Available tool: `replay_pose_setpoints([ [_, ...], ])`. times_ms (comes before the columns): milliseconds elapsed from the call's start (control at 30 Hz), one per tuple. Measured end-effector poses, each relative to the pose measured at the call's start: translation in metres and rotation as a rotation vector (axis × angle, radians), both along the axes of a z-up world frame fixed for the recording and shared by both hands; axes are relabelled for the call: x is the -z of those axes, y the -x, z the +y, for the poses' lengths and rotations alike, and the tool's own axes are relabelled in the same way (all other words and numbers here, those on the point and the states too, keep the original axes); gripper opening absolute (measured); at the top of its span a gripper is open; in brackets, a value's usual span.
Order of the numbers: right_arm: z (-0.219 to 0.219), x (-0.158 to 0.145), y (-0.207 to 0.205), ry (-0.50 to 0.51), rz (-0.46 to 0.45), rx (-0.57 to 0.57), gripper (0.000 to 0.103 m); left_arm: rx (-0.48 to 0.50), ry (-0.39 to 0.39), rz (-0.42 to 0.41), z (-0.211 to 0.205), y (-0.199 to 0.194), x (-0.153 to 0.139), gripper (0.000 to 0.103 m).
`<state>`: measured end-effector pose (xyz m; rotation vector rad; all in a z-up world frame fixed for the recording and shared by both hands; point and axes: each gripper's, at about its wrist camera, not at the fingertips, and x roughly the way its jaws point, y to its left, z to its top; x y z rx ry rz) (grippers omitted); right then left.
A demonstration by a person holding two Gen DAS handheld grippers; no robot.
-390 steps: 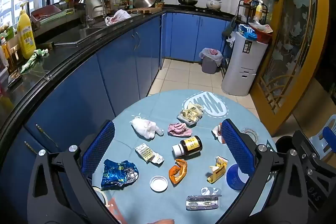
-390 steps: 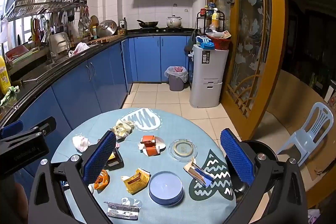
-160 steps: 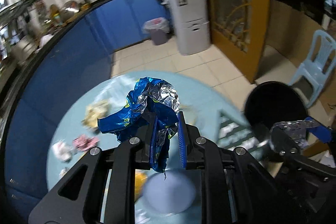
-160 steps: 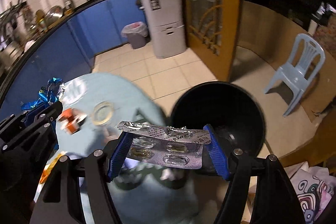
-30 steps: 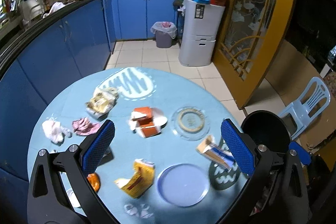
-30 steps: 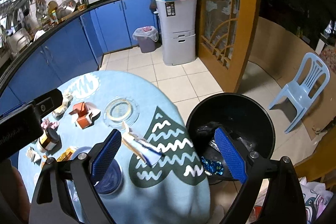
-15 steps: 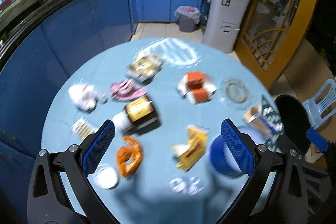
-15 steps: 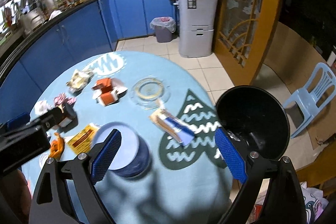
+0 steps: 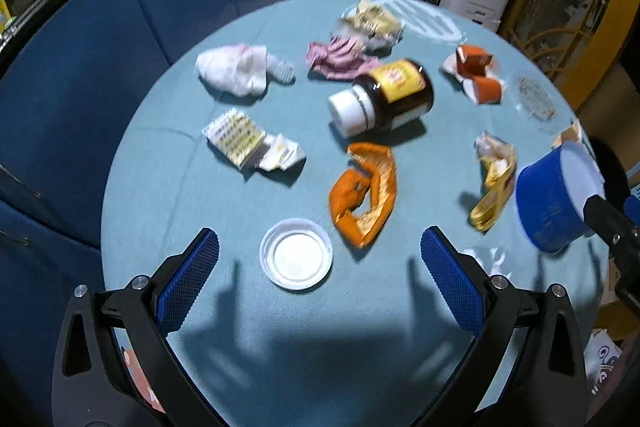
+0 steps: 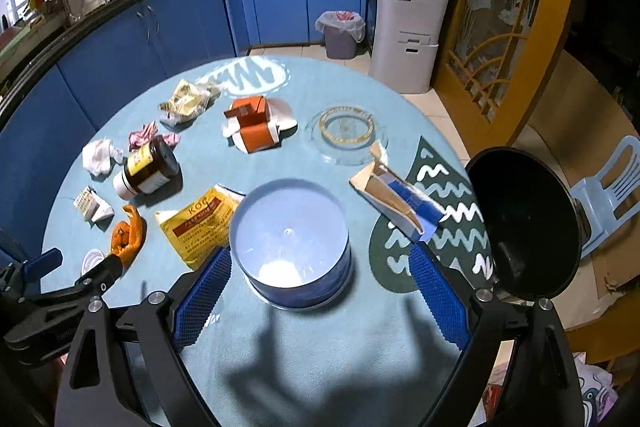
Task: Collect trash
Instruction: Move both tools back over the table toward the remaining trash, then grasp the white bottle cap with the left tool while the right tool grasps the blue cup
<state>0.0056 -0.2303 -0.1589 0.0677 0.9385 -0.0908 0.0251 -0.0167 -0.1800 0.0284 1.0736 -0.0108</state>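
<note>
Below both grippers lies a round table [image 10: 328, 359] covered in a pale blue cloth and scattered with trash. Beside the table's right edge stands a black bin [image 10: 524, 223], its mouth open.

At the left, the left gripper [image 9: 320, 277] hangs over the near side of the table with its blue-padded fingers wide apart and nothing between them. Just ahead of it, between the fingertips, rests a white plastic lid [image 9: 296, 254]. Beyond the lid lies a crumpled orange wrapper [image 9: 365, 199], and past that a brown pill bottle [image 9: 382, 98] on its side, white cap pointing toward the left. Left of these sit a foil blister pack [image 9: 240, 139] and a white crumpled tissue [image 9: 236, 69]. A yellow wrapper [image 9: 494, 183] lies to the right.

At the right, the right gripper [image 10: 320, 285] also stands open and empty, its fingers either side of a round blue tub [image 10: 291, 241] without touching it. A yellow sachet [image 10: 200, 223] lies just left of the tub, a torn blue and white carton [image 10: 400, 199] to its right, near the bin. Farther back are an orange and white carton [image 10: 256, 125] and a clear glass dish [image 10: 347, 135].
</note>
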Motion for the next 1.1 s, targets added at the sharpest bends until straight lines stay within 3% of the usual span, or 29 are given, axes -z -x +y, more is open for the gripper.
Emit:
replay_pose_setpoints([
  [433,0.004,0.019,-0.018,-0.002,0.057,-0.007,0.088,-0.010,0.007,0.054,0.007,-0.010,0.026,0.095],
  [667,0.009,0.029,-0.026,-0.011,0.087,-0.027,0.088,0.011,0.014,0.017,0.006,-0.003,0.021,0.072],
  [733,0.011,0.031,-0.026,-0.014,0.090,-0.036,0.088,0.024,0.016,0.011,0.005,-0.001,0.020,0.062],
  [800,0.014,0.032,-0.026,-0.012,0.093,-0.044,0.082,0.031,0.010,-0.003,0.002,0.003,0.017,0.041],
  [833,0.015,0.033,-0.027,-0.010,0.097,-0.046,0.073,0.034,0.008,-0.003,0.002,0.003,0.016,0.041],
  [1100,0.019,0.029,-0.021,-0.003,0.073,-0.059,0.072,0.034,0.043,-0.007,0.006,0.006,0.013,0.041],
])
